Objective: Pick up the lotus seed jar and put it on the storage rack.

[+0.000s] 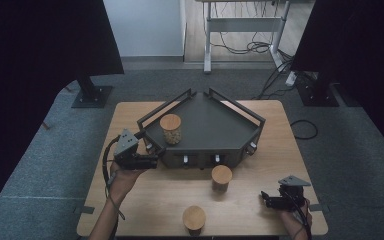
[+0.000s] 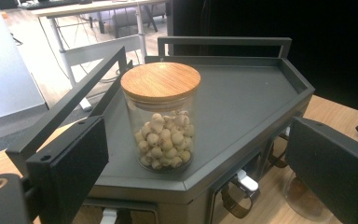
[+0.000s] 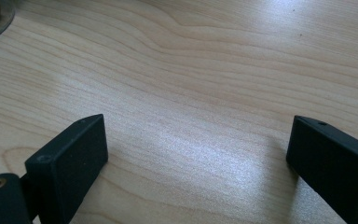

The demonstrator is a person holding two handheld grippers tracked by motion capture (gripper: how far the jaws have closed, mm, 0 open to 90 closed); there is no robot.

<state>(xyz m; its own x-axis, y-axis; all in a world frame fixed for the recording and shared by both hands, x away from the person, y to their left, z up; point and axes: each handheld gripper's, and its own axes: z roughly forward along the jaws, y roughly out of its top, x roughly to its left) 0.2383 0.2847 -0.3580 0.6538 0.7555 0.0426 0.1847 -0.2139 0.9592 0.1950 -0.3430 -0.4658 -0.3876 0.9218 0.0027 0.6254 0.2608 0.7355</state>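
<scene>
1. On the left corner of the dark raised tray [image 1: 230, 117] stands a glass jar with a wooden lid [image 2: 161, 116], upright, its long axis vertical, part-filled with pale round nuts or seeds.
2. From the left gripper [image 1: 152, 161], at the tray's left front edge, the jar lies straight ahead of the fingers [image 2: 72, 161] and a little above. They are spread wide with nothing between them, and the jar sits beyond their tips, not touched.
3. Over by the surface's [image 1: 260, 200] front right corner, the right gripper [image 1: 264, 199] hovers with its fingers [image 3: 70, 156] also spread over bare wood, well apart from that jar.
4. I'd judge the left hand far nearer; any approach would run level and forward to straddle the jar's glass wall.
5. Two more lidded jars, one [image 1: 221, 178] just before the tray, one [image 1: 194, 220] at the front edge, stand between the hands.
</scene>
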